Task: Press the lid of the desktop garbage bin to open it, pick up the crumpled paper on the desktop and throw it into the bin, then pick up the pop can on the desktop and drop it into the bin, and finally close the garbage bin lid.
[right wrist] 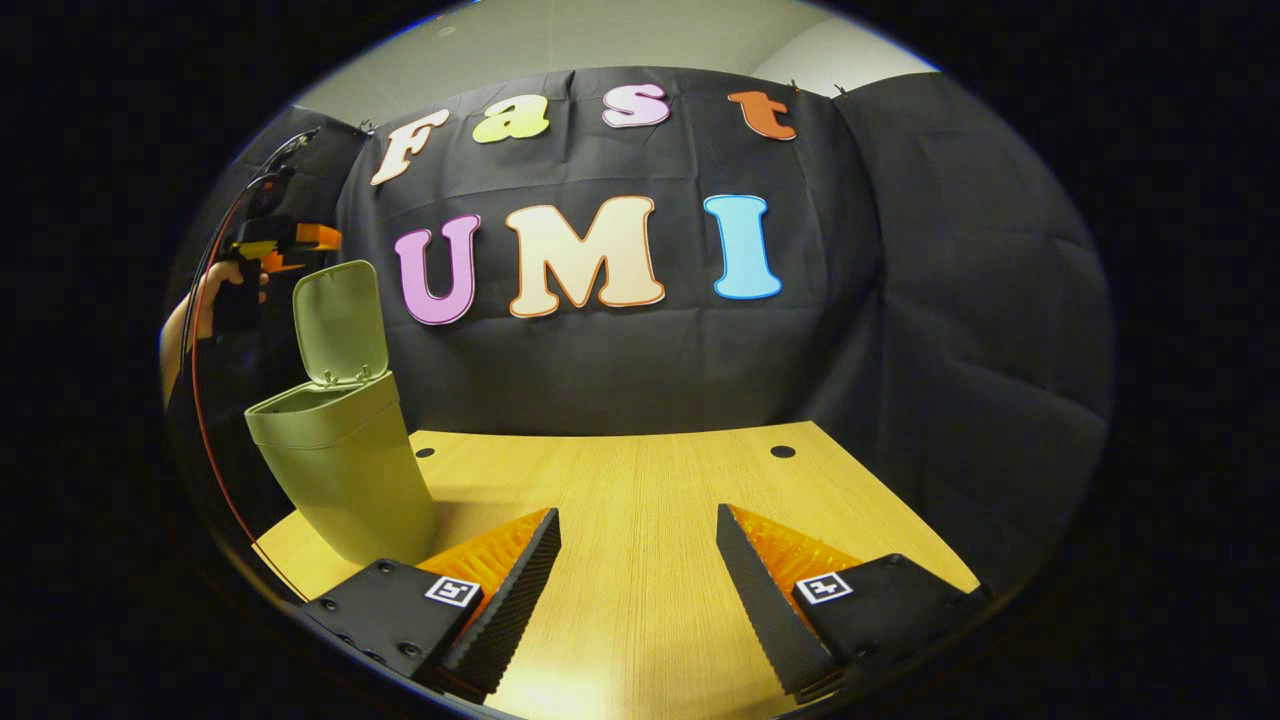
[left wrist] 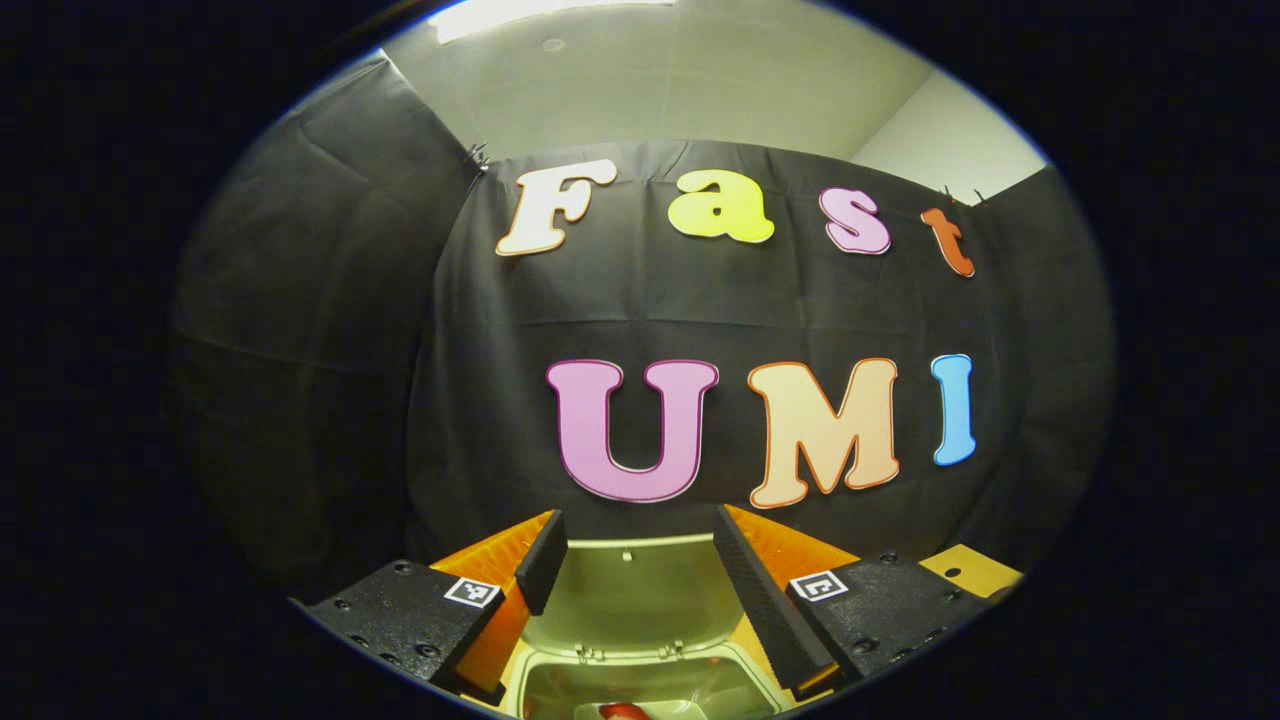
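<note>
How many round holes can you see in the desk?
2: one hole near the desk's far edge beside the bin, another hole toward the far right corner. The bin may hide others.

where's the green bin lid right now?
The pale green hinged lid stands upright and open above the green plastic bin, at the left of the right gripper view, on the wooden table's left edge.

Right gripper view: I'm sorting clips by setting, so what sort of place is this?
Probably a staged recording booth, not a home: black cloth wall, a bare wooden desktop, and one green desktop garbage bin, lid open.
</note>
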A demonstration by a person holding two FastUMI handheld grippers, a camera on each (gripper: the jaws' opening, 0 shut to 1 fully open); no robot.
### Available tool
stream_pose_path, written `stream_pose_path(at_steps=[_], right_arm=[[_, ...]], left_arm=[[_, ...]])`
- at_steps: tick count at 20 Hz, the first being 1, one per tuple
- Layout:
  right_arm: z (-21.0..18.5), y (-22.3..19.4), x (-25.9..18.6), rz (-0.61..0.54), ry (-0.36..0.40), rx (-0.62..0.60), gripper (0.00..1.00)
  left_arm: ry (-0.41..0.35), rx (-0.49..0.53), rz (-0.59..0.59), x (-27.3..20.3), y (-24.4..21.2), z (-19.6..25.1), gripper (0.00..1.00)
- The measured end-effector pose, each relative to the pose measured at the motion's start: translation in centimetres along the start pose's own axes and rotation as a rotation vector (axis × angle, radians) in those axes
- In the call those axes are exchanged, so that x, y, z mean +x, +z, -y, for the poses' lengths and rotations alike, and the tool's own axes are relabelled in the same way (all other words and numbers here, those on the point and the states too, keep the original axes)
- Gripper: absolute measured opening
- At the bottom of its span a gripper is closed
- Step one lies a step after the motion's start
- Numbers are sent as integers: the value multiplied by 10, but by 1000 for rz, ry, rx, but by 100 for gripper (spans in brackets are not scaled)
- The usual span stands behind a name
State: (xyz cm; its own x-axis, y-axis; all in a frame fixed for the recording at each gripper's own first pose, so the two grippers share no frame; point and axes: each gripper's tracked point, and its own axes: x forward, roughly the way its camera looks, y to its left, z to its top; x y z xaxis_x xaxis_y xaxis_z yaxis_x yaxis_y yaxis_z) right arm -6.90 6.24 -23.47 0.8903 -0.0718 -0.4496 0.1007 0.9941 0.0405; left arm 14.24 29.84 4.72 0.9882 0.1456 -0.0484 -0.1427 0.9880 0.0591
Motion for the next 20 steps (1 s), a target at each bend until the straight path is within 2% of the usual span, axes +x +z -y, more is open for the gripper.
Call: stream_pose_path(at_steps=[3, 4, 5, 8, 11, 12, 19, 20], right_arm=[[-1, 0, -3, -2, -13, 3, 99], [2, 3, -3, -1, -23, 1, 99], [6, 3, -3, -2, -32, -2, 98], [9, 12, -5, 8, -31, -6, 98], [13, 19, -5, 17, -27, -27, 98], [12, 22, -5, 18, -19, -32, 98], [-2, 23, 2, 11, 81, -73, 98], [-5, 24, 3, 9, 96, -81, 98]], left_arm=[[-12, 5, -20, 27, 0, -4, 89], [-17, 1, -32, 34, -3, -3, 92], [-26, 2, -56, 40, -9, -3, 88], [-38, 7, -125, 48, -31, -2, 92], [-36, -19, -117, 45, -32, -2, 94], [-38, -21, -128, 41, -34, -2, 90], [-28, -23, -125, -7, -40, 5, 90], [-24, -22, -129, -13, -43, 6, 94]])
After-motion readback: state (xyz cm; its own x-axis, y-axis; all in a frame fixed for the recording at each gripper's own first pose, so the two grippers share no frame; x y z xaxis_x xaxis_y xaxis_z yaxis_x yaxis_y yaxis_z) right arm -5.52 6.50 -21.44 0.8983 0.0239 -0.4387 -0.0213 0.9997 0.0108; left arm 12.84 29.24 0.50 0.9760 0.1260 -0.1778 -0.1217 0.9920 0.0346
